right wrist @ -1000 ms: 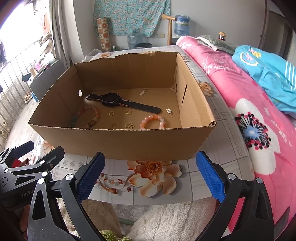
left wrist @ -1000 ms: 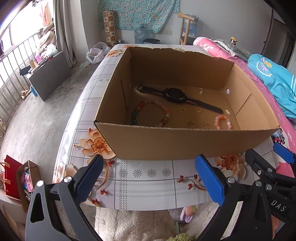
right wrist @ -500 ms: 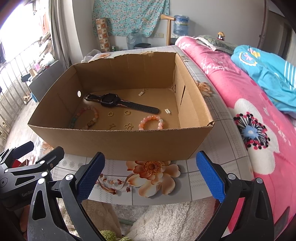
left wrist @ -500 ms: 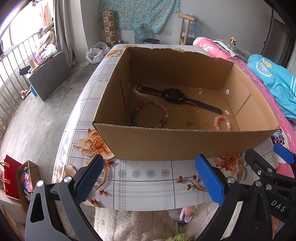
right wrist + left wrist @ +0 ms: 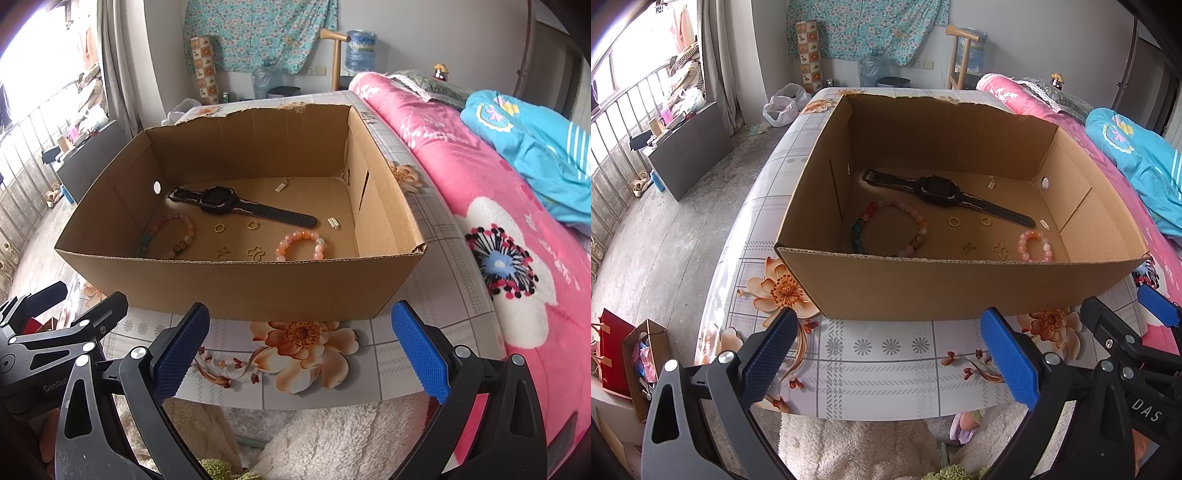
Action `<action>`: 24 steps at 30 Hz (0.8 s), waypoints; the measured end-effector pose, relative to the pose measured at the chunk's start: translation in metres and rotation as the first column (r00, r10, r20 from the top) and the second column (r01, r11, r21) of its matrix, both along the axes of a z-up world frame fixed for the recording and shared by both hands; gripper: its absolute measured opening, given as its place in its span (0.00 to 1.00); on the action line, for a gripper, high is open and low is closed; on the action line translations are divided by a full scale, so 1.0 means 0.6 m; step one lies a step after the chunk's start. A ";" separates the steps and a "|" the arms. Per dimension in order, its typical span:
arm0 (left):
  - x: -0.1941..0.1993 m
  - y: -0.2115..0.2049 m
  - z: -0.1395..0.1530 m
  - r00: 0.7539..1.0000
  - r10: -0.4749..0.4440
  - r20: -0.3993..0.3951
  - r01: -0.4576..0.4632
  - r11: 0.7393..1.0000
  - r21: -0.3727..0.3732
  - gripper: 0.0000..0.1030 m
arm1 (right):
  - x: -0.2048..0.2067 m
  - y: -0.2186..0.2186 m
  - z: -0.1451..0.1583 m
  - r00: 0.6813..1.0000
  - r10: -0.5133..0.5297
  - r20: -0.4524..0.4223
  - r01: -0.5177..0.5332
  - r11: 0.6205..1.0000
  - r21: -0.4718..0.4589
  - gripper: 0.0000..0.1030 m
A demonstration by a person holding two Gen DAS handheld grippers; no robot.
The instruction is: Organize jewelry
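Cardboard is filling the middle of both views: an open box (image 5: pixel 960 284) is sitting on a flowered table (image 5: pixel 886 365), and we are hovering both grippers in front of its near wall, touching nothing. Our left gripper (image 5: pixel 886 354) is standing wide, its blue pads (image 5: pixel 764 356) far apart and empty; our right gripper (image 5: pixel 301 352) is spread just as wide, also empty. Inside the box, a black watch (image 5: pixel 942 194) is lying flat across the floor toward 12 o'clock. At 9 o'clock from it we are seeing a large bracelet of mixed beads (image 5: pixel 890 229), and toward 3 o'clock, close to the near wall, a small pink bracelet (image 5: pixel 301 245). Between the two bracelets, two gold rings (image 5: pixel 219 228) are resting apart from each other, with two small butterfly charms (image 5: pixel 255 253) at 6 o'clock from them. A pink blanket (image 5: pixel 498 206) is lying at 3 o'clock of the table.
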State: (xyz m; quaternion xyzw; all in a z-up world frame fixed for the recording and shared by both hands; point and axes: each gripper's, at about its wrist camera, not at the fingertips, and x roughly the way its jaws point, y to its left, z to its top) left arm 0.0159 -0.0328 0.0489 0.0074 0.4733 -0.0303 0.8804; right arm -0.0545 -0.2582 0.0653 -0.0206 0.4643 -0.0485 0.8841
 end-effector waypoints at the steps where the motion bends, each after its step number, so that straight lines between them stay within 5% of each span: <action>1: 0.000 0.000 0.000 1.000 0.000 0.000 0.000 1.000 0.000 0.94 | 0.000 -0.001 0.000 1.000 0.000 0.000 0.000 1.000 0.000 0.92; 24: 0.001 0.000 0.000 1.000 -0.001 -0.002 0.001 1.000 -0.001 0.94 | 0.001 -0.001 0.001 1.000 0.001 -0.001 -0.001 1.000 0.001 0.92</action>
